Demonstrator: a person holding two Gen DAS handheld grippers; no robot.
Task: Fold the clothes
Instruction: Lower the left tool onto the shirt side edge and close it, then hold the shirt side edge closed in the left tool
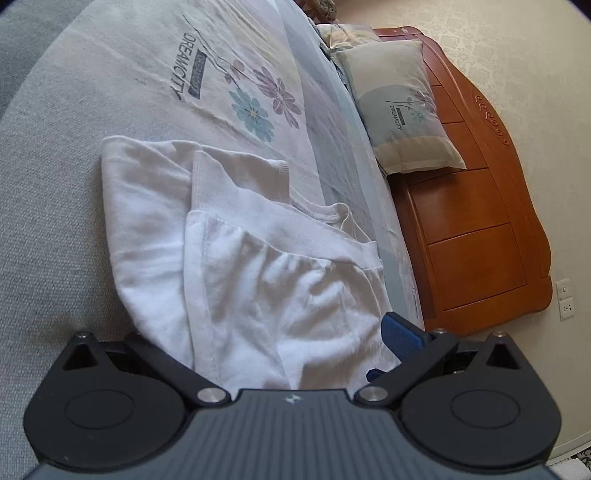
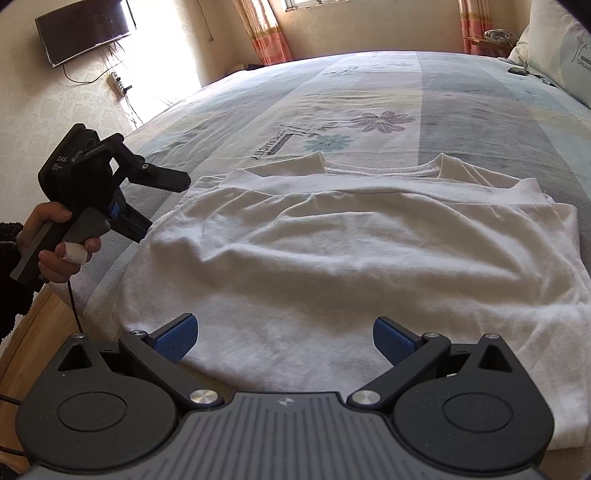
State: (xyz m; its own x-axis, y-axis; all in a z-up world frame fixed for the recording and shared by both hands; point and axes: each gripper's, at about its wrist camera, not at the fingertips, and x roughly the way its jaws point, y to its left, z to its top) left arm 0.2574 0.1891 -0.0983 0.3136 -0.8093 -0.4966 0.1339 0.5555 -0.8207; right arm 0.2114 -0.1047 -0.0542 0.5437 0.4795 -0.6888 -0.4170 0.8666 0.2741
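A white T-shirt point(image 2: 332, 251) lies flat on the bed, collar at the far side and sleeves folded inward. My right gripper point(image 2: 286, 339) stands open over the near hem, its blue pads point(image 2: 177, 338) spread wide above the cloth. A hand holds my left gripper point(image 2: 166, 206) at the shirt's left edge, with its fingers apart. In the left wrist view the T-shirt point(image 1: 258, 258) fills the space in my left gripper point(image 1: 288, 332). One blue pad point(image 1: 400, 332) shows there, and cloth hides the other finger.
The bed sheet point(image 2: 369, 96) has a flower print and lettering. A pillow point(image 1: 402, 110) leans on the wooden headboard point(image 1: 480, 221). A small dark object point(image 2: 517, 70) lies near the pillow. A TV point(image 2: 85, 31) hangs on the wall, with wooden floor point(image 2: 40, 332) beside the bed.
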